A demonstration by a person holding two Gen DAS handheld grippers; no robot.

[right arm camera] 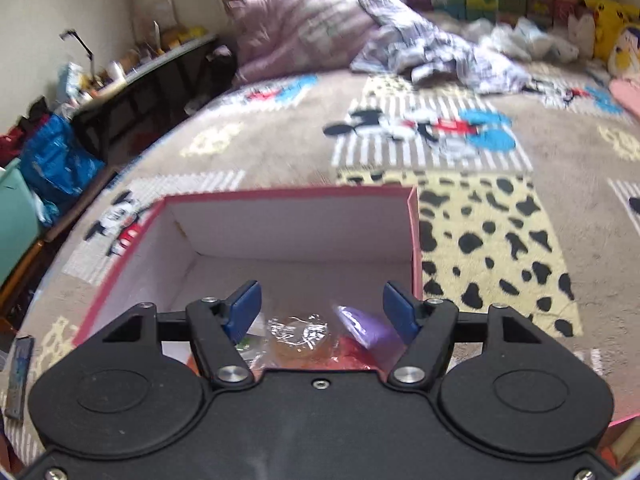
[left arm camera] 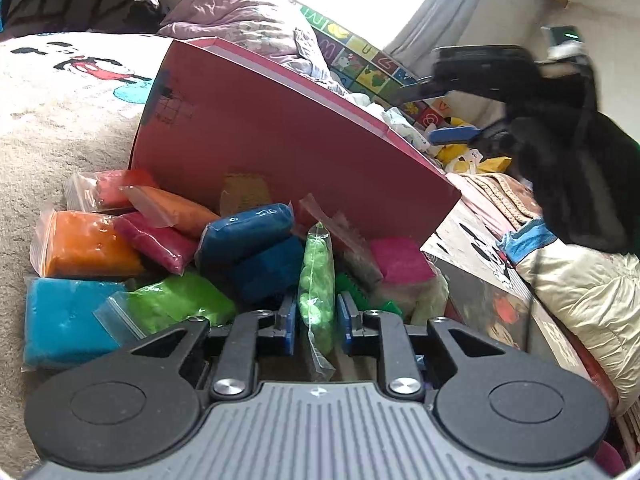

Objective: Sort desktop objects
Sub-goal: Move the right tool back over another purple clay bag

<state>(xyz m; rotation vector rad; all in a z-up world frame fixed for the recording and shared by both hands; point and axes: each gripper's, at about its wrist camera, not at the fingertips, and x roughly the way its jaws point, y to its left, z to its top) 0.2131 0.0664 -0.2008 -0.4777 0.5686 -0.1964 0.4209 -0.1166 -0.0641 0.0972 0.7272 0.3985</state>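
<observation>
Bedroom carpet is carrying a red box [left arm camera: 296,136]; at lower centre the left claw [left arm camera: 316,320] is clenching an upright green bag [left arm camera: 318,280], its long axis pointing toward the box, while the right claw [right arm camera: 320,308] is hanging released over the box interior [right arm camera: 300,240].

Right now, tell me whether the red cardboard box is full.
Mostly empty: red cardboard box shows bare white floor, few bags at near end.

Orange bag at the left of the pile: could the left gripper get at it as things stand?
Probably not yet. The left gripper is shut on the light green bag, so it is occupied. The orange bag itself lies uncovered on top at the pile's edge, so the way looks free once that bag is dropped.
</observation>
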